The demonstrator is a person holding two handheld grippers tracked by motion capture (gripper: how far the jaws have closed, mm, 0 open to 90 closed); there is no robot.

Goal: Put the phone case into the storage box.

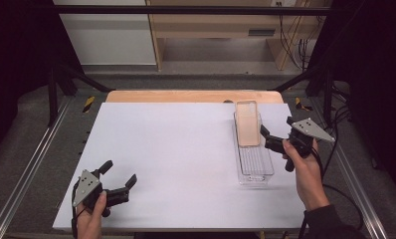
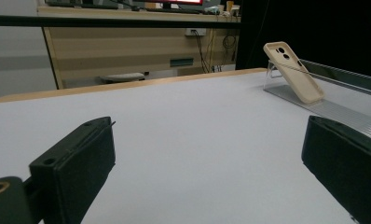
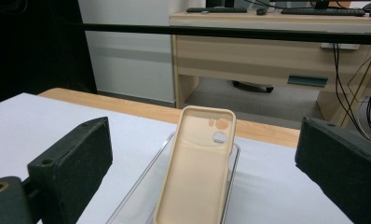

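Note:
A beige phone case (image 1: 247, 123) leans tilted inside a clear plastic tray (image 1: 255, 172) on the right side of the white table, its top end resting on the tray's far rim. My right gripper (image 1: 275, 124) is open just right of the case and is not touching it. From the right gripper view the case (image 3: 197, 186) shows its hollow inner side and camera cutouts between the wide-open jaws of that gripper (image 3: 204, 140). My left gripper (image 1: 120, 172) is open and empty near the table's front left. Its own view shows the left gripper (image 2: 211, 172) open, the case (image 2: 293, 72) far off.
The white tabletop (image 1: 176, 154) has a wooden strip (image 1: 193, 96) along its far edge. Black frame rails run along both sides. A wooden desk (image 3: 267, 51) with cables stands beyond the table. The clear tray (image 2: 337, 109) lies along the table's right edge.

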